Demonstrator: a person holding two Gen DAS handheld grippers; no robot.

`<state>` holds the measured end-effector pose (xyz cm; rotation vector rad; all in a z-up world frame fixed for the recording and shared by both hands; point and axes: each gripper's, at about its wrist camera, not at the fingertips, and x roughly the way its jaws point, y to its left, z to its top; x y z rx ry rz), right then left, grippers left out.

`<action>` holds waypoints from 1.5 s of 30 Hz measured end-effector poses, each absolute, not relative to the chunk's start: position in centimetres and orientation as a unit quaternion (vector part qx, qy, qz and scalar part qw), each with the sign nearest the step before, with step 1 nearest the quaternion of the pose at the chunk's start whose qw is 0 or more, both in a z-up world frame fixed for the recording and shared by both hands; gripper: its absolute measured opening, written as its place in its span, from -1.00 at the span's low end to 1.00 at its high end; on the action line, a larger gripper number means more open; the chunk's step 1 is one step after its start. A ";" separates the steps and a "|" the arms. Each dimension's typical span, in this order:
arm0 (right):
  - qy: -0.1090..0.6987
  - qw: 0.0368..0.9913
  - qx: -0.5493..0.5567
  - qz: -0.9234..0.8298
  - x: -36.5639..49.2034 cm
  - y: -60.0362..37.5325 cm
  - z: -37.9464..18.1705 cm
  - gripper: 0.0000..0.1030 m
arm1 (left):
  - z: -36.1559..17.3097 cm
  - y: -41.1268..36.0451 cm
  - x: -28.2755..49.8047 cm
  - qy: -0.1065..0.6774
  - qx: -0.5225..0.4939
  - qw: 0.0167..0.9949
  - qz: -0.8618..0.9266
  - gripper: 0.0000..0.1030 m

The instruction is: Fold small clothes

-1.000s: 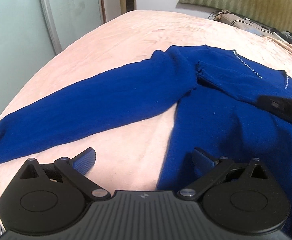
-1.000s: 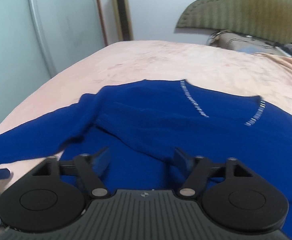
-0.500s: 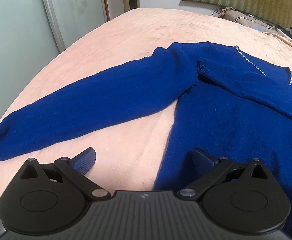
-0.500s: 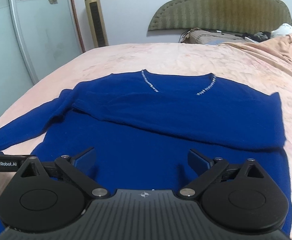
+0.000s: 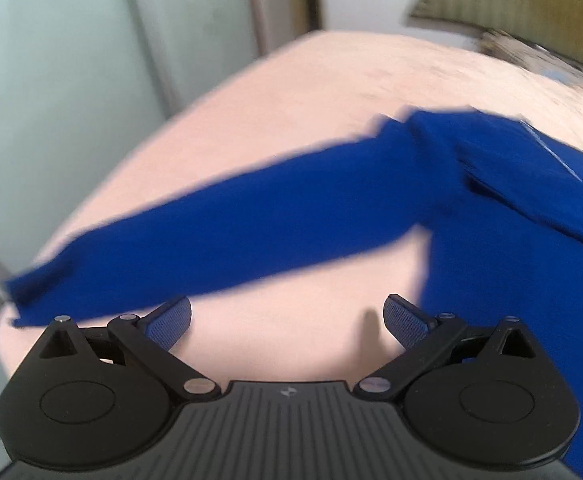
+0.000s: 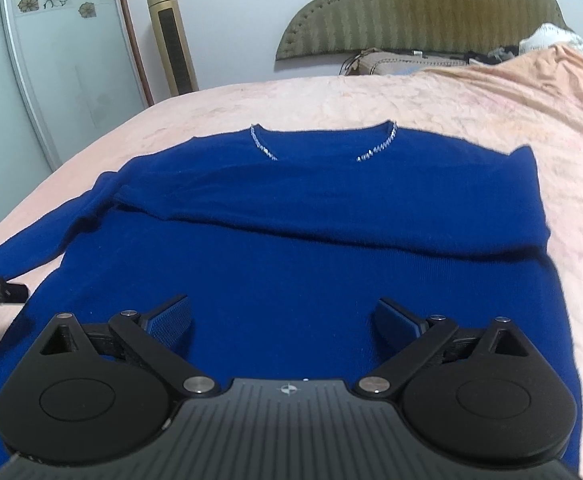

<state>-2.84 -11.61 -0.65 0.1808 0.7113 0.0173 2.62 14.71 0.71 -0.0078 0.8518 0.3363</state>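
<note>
1. The blue sweater (image 6: 299, 240) lies flat, neckline away, on the pink bed (image 6: 331, 100). One sleeve is already folded across the chest; the other sleeve (image 5: 231, 232) stretches out toward 9 o'clock.
2. The left gripper (image 5: 287, 320) hangs above bare bedding just short of that sleeve, fingers spread wide and holding nothing — the view is blurred.
3. The right gripper (image 6: 283, 318) hovers over the lower body of the sweater, fingers also apart and empty.
4. Likely next step: folding the outstretched sleeve. Pinch it near the cuff at 9 o'clock, lift only slightly, and lay it across the chest parallel to the folded one.
5. The cuff lies near the bed's edge — a shallow pinch could let it slip off.
6. A headboard (image 6: 419, 8) and a tower fan (image 6: 171, 36) stand at 12 o'clock, well apart; nothing blocks the path.
</note>
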 end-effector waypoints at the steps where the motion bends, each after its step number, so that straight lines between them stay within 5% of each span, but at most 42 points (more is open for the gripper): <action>1: 0.349 0.933 0.091 0.010 -2.9 -11.7 -0.9 0.94 | 1.0 16.0 2.6 0.404 -0.011 0.897 0.177 1.00; 17: 0.344 0.934 0.094 0.016 -2.9 -11.6 -1.6 1.00 | 1.3 35.4 0.7 0.372 -0.054 0.808 0.454 1.00; 23: 0.343 0.935 0.086 0.013 -2.9 -11.3 -1.7 1.00 | 1.7 33.3 -2.2 0.394 -0.124 0.840 0.351 1.00; 28: 0.342 0.935 0.090 0.015 -3.0 -11.5 -1.7 1.00 | -1.1 32.7 -3.7 0.424 -0.302 0.816 0.250 1.00; 35: 0.339 0.936 0.093 0.015 -3.1 -11.6 -1.7 1.00 | -2.5 34.9 -5.6 0.295 -0.437 0.808 0.263 1.00; 41: 0.339 0.936 0.092 0.015 -3.0 -11.4 -1.8 1.00 | -3.1 36.3 -4.7 0.218 -0.441 0.815 0.307 0.97; 43: 0.338 0.936 0.091 0.015 -3.1 -11.4 -1.8 1.00 | -2.9 36.9 -4.4 0.209 -0.449 0.805 0.326 0.68; 44: 0.338 0.936 0.091 0.015 -3.1 -11.4 -1.7 1.00 | -2.7 36.9 -4.3 0.212 -0.443 0.803 0.338 0.22; 45: 0.338 0.936 0.091 0.014 -3.1 -11.4 -1.8 1.00 | -2.7 36.7 -4.1 0.220 -0.435 0.803 0.343 -0.03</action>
